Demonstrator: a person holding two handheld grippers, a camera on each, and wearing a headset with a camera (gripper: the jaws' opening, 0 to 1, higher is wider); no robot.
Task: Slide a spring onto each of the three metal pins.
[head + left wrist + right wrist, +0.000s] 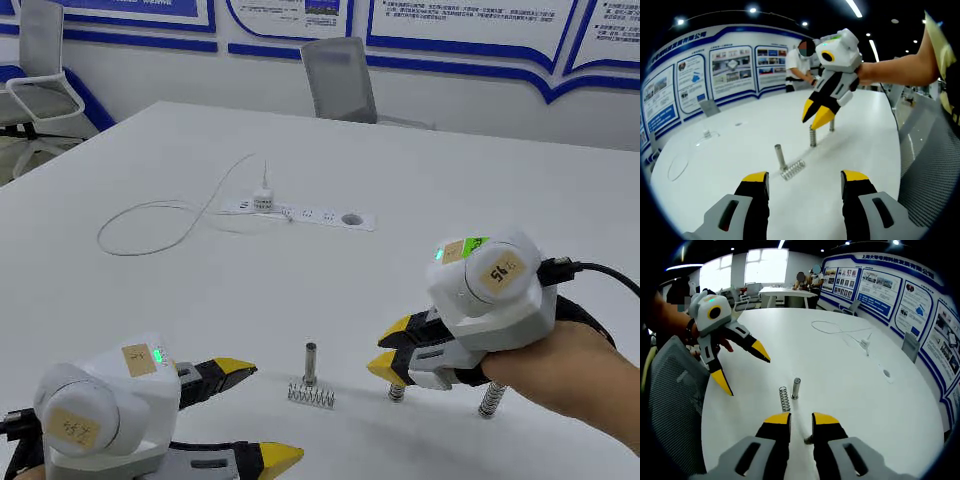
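Remaining, head view: one bare pin (310, 362), loose spring (311, 396) lying at its foot on tabletop (200, 310); two sprung pins (490, 398) alongside. Left gripper view: left tongs (805, 176) spread, empty, facing the spring. Right gripper view: right tongs (801, 418) narrowly parted, empty. Next, likely: pinch spring, upend, thread over pin.

One bare silver pin (310, 362) stands straight up on the white desk (150, 300). A small loose spring (311, 396) lies flat on its side just beside the foot of that pin. Two more pins stand nearby, the middle pin (397, 392) and the end pin (490, 399), and each wears a spring.
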